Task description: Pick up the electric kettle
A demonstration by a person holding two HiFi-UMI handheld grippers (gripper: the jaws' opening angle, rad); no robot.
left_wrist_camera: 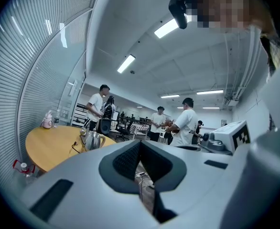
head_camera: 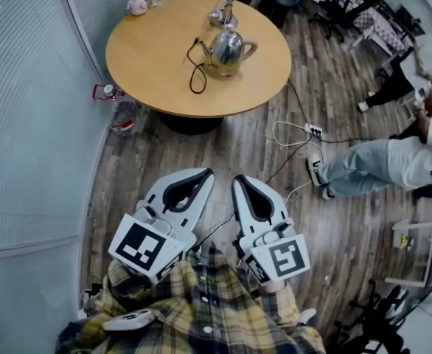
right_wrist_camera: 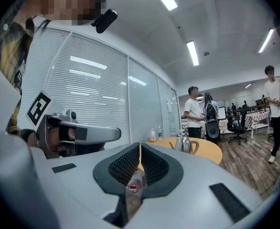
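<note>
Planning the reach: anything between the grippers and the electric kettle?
Nothing visible blocks it. The left gripper and right gripper, both shut, face bare floor, then the round table's near edge. The electric kettle stands near mid-table; its black cord loops on its near-left side. A bottle on the floor lies left of the path.

Head view steeply down over left tongs and right tongs, round surface far ahead at 12 o'clock, both gripper views level along own tongs, distant, surface at 8 o'clock from left, 4 o'clock from right, kettle shared by all three.
</note>
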